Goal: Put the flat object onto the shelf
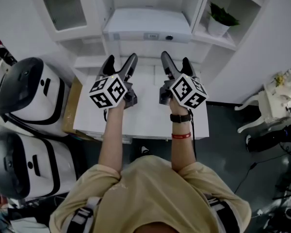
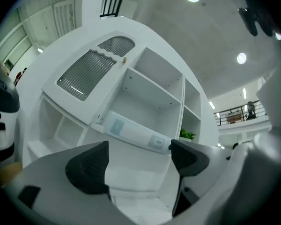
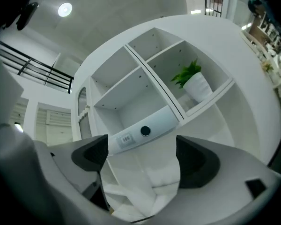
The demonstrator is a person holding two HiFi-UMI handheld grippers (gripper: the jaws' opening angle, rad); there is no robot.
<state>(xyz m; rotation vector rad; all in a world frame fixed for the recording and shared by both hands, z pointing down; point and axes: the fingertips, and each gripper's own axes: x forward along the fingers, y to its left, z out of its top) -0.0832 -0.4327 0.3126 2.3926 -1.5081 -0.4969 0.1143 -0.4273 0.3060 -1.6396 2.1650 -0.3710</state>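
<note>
A flat white slab with a small label and a round black dot on its front edge lies on a board in the middle bay of the white shelf unit. The left gripper view shows the slab past the jaws, and so does the right gripper view. My left gripper and right gripper hover side by side over the white table, just short of the shelf. Both point at the slab. The left gripper and the right gripper each stand open with nothing between the pads.
A potted green plant stands in the right-hand bay of the shelf. Two white-and-black appliances crowd the left side, with a brown box beside the table. A white ornate chair is at the right.
</note>
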